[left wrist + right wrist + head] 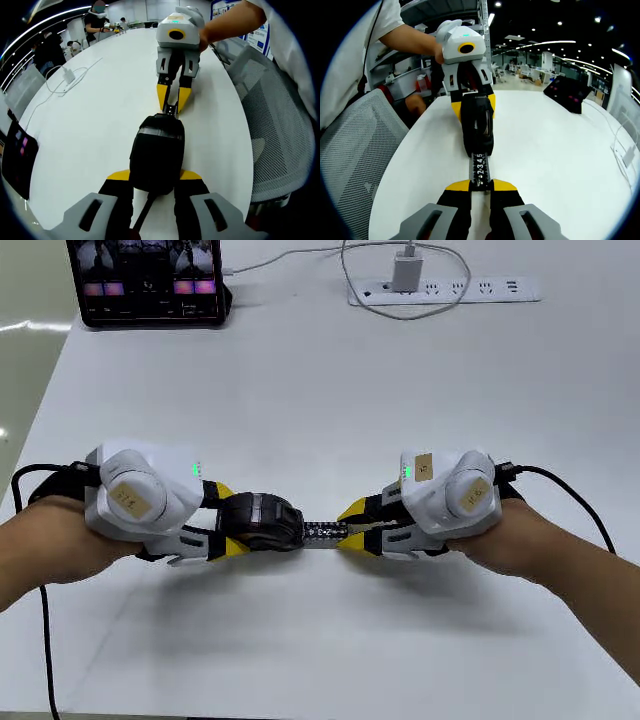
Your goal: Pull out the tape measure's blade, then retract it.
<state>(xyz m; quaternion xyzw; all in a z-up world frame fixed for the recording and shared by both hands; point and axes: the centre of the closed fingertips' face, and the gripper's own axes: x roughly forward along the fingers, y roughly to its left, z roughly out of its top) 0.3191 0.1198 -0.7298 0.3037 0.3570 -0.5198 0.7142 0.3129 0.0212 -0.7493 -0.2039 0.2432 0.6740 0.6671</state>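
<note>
- The case [262,522] sits low over the counter [320,390], between the two grippers; whether it rests on the top or hangs just above it I cannot tell
- The left gripper [228,520] has its fingers closed on the case's two flat sides, open only as wide as the case is thick; that grip anchors the body, I judge, so a pull on the blade has something to work against
- The right gripper [350,527] faces it head-on, fingers pinched almost together on the free end of the blade [322,532]; in the right gripper view printed numbers show on the strip between case and fingers
- Both grippers stand in one line with the blade straight between them, which suits a pull directly away from the case mouth without bending the strip
- Only a short run of blade is out, so the pull looks barely begun and the retract is not yet due
- The end hook is hidden between the right fingers [457,186], so I cannot tell whether they hold the hook or the strip just behind it
- No lock button can be made out on the dark case, and in the left gripper view the case covers most of the blade
- At the counter's far edge a screen [150,280] is cut off by the frame, and a power strip [445,288] lies well apart from the work
</note>
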